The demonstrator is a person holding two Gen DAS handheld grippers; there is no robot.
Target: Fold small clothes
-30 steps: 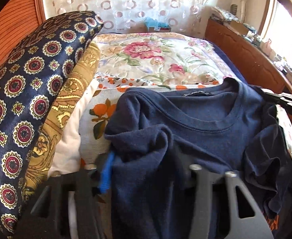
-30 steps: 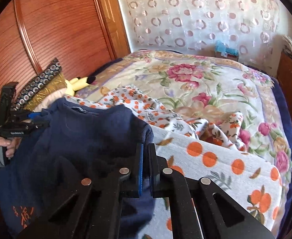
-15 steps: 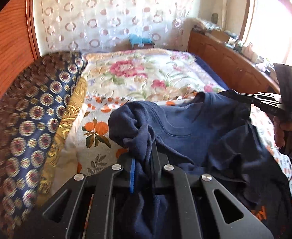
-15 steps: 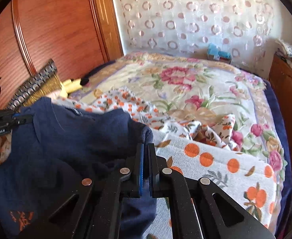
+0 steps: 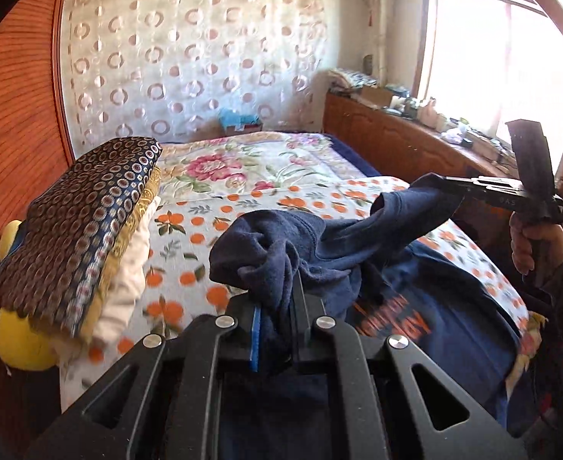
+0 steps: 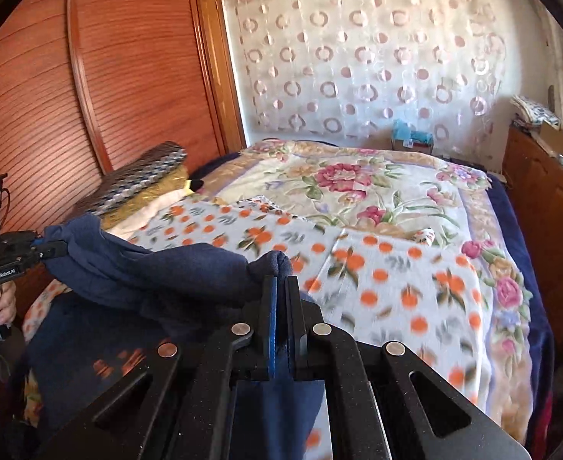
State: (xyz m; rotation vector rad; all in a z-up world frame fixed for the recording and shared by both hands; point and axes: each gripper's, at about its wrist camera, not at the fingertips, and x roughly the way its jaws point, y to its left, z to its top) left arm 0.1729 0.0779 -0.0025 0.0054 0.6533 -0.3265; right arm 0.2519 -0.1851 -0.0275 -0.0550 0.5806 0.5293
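Note:
A navy T-shirt (image 5: 358,245) with orange lettering hangs between both grippers above the bed. My left gripper (image 5: 275,303) is shut on a bunched fold of its fabric. My right gripper (image 6: 279,283) is shut on another edge of the same navy T-shirt (image 6: 166,268). In the left wrist view the right gripper (image 5: 446,186) shows at the right, held by a hand, pulling the cloth taut. In the right wrist view the left gripper (image 6: 51,247) appears at the far left, clamped on the shirt. The shirt's lower part with the print (image 5: 396,318) droops onto the bed.
An orange-print sheet (image 6: 377,268) covers the near bed, a floral blanket (image 6: 358,184) the far part. Stacked patterned pillows (image 5: 82,222) and a yellow plush toy (image 5: 17,341) lie at the left by a wooden wall. A cluttered wooden cabinet (image 5: 404,138) runs along the right.
The left gripper closed on a bunch of the shirt. Both grippers then rose and pulled back, lifting the shirt's top off the bed and stretching it between them.

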